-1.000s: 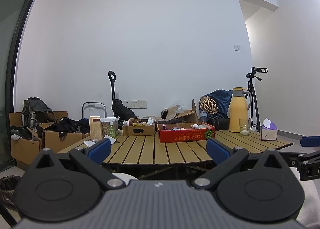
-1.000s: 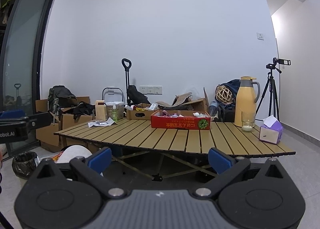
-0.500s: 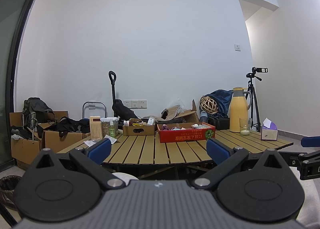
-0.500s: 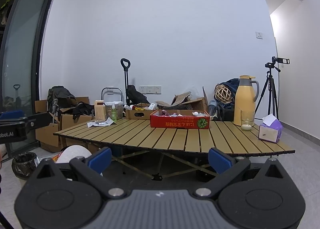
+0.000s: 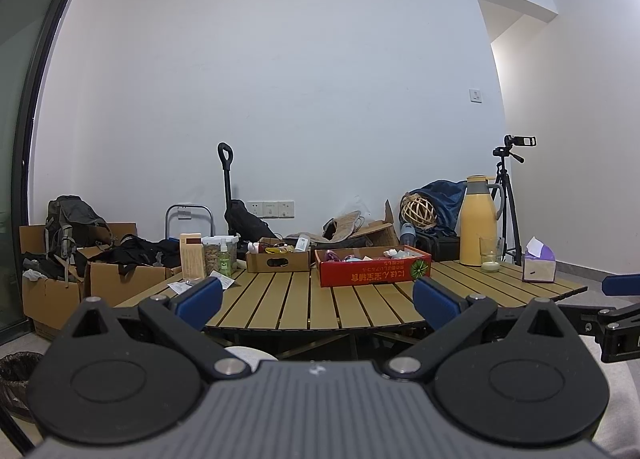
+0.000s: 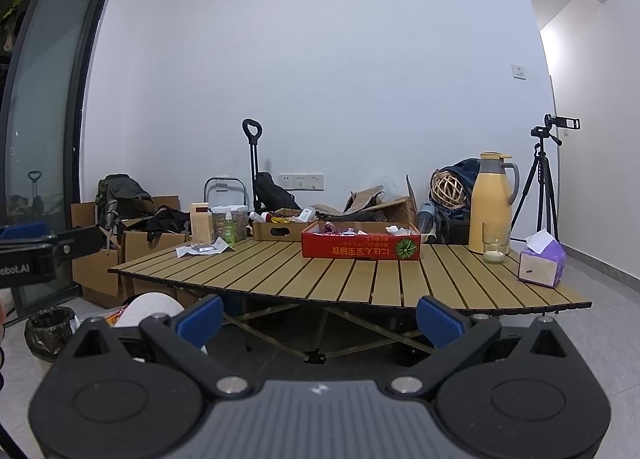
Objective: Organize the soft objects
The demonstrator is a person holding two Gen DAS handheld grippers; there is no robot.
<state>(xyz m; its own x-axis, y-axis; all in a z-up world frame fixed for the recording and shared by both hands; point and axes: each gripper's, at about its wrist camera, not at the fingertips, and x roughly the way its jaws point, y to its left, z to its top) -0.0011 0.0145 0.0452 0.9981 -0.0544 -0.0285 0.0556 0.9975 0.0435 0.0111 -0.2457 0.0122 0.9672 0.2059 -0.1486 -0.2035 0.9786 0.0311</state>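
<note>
Both tongs are hanging wide open and gripping nothing, short of the near edge of the slatted wooden bench [image 6: 360, 279]. The left tongs [image 5: 318, 301] are pointing level across the slats, their blue fingertips [image 5: 198, 299] standing well apart. The right tongs [image 6: 320, 317] are sitting lower, facing the bench edge and the folding legs beneath it, with blue fingertips [image 6: 200, 319] likewise spread.

Straight ahead of both tongs, toward the far side of the bench, a red cardboard box [image 6: 360, 247] is lying with small soft-looking items [image 6: 394, 229] showing above its rim; what they are is too small to tell. Just left of it and slightly farther back, a brown cardboard box [image 6: 278, 231] is standing. Farther left, a tan carton [image 6: 201, 222], a clear jar [image 6: 236, 223] and a green bottle [image 6: 228, 231] are grouped together, with a paper sheet [image 6: 204, 249] lying in front of them.

To the right of the tongs, a yellow thermos jug [image 6: 491, 203] is standing upright with a glass [image 6: 496, 243] just in front of it, and a purple tissue box [image 6: 540, 265] is sitting near the right-hand end of the bench.

Beyond the bench, against the wall, cardboard boxes, bags and a camera tripod [image 6: 540, 187] are standing on the floor. A white roll [image 6: 150, 309] is lying on the floor left of the right tongs.
</note>
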